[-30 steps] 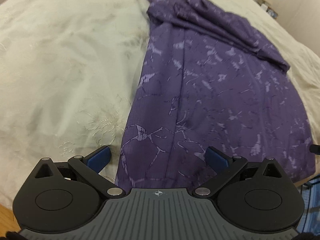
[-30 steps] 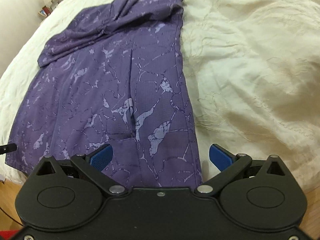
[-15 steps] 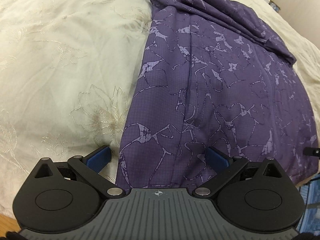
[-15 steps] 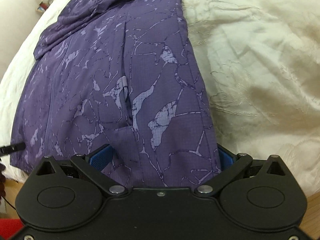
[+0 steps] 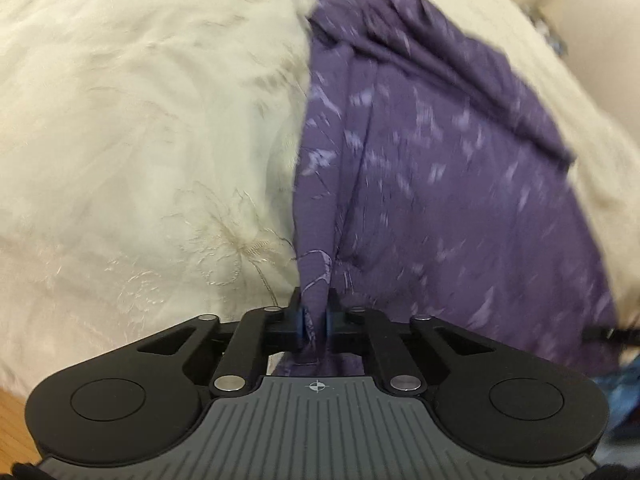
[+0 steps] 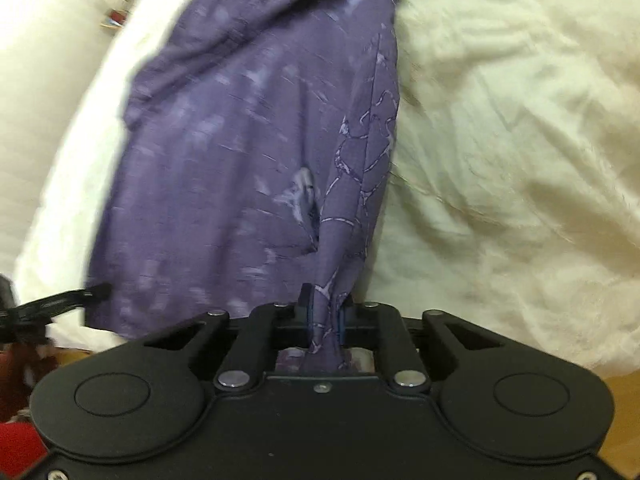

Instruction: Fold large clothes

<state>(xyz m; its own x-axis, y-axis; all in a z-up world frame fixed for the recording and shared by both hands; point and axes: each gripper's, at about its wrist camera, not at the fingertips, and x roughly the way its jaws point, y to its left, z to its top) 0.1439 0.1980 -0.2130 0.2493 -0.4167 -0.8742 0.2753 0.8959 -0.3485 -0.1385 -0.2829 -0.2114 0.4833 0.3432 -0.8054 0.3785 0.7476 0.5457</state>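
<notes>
A large purple garment [image 5: 440, 168] with a pale cracked pattern lies lengthwise on a cream bedspread [image 5: 140, 140], its far end bunched in folds. In the left wrist view my left gripper [image 5: 314, 322] is shut on the garment's near left corner, the cloth pinched into a ridge between the blue pads. In the right wrist view the same purple garment [image 6: 240, 140] shows, and my right gripper [image 6: 325, 318] is closing on its near right corner, a bunched strip of cloth pressed between the pads. The left gripper's tip [image 6: 72, 298] pokes in at the left edge.
The cream embroidered bedspread [image 6: 520, 160] spreads wide on both sides of the garment. Wooden floor [image 5: 12, 432] shows below the bed's near edge. Small items sit by the wall at far right [image 5: 552, 36] and far left [image 6: 116, 20].
Both grippers went from wide open over the garment's near hem to closed on its two near corners. The cloth at each corner now rises in a pinched ridge, and both views are motion-blurred.
</notes>
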